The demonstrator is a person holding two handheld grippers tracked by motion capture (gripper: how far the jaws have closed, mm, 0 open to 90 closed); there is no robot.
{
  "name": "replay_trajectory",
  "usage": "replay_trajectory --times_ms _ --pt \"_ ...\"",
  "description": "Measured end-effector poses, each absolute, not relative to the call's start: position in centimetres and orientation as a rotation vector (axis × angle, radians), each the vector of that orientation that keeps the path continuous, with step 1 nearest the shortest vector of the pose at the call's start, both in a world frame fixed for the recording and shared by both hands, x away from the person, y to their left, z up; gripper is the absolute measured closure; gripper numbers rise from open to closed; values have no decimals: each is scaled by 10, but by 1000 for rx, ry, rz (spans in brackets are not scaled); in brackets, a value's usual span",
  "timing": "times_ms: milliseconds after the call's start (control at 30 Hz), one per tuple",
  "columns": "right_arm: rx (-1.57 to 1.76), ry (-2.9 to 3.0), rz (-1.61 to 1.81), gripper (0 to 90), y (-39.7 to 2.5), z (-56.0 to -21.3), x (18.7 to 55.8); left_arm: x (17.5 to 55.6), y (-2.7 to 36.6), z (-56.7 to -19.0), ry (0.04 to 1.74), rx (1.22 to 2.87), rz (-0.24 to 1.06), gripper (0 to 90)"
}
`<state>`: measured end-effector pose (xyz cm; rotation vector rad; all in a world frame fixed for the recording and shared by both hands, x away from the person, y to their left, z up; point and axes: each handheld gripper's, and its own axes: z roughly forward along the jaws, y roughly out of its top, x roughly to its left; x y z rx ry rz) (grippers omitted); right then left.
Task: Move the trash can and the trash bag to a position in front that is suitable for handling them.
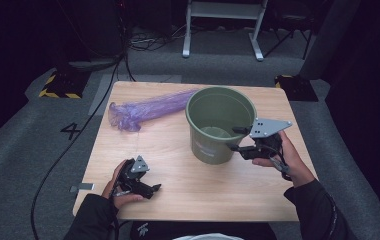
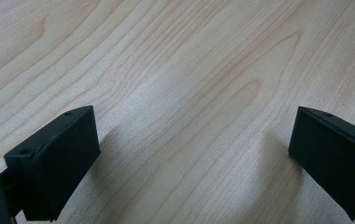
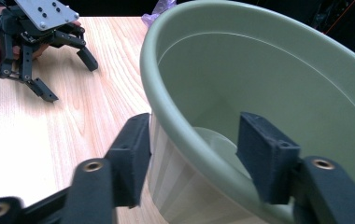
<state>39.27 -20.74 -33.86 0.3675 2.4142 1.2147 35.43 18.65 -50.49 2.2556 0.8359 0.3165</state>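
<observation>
1. The green bucket (image 1: 218, 122) stands upright on the wooden table (image 1: 178, 195), a little toward 1 o'clock from the table's middle. It bears pale lettering on its near wall, too small to read.

2. The right gripper (image 1: 237, 140) sits at the bucket's 4 o'clock side with its jaws straddling the rim. In the right gripper view (image 3: 192, 161) one jaw is outside the wall and the other inside (the rim (image 3: 189, 140) passes between them). A gap shows on each side of the wall, so the jaws are spread and not yet pinching it.

3. The bucket's far rim is cut off at the top and right edges of the right gripper view. Its floor is partly hidden behind the inner jaw.

4. The left gripper (image 1: 153, 190) rests low on the table at about 7 o'clock, well apart from the bucket. In the left gripper view (image 2: 192, 154) its jaws stand wide apart over bare wood grain, holding nothing. Both jaws are cut off by the frame's lower edge.

5. The left gripper also appears at 10 o'clock in the right gripper view (image 3: 68, 70), jaws splayed. The hand behind it is mostly hidden.

6. A crumpled purple plastic bag (image 1: 145, 110) lies at the table's 11 o'clock. Its right end reaches the bucket, and I cannot tell whether it touches or passes behind it.

7. The surrounding room is dark. The floor cables and stands beyond the table are hard to make out.
</observation>
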Motion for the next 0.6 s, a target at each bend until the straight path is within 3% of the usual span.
replay_trajectory --times_ms 600 --pt "333 2436 1120 537 -207 -337 399 362 189 -505 915 2227 349 25"
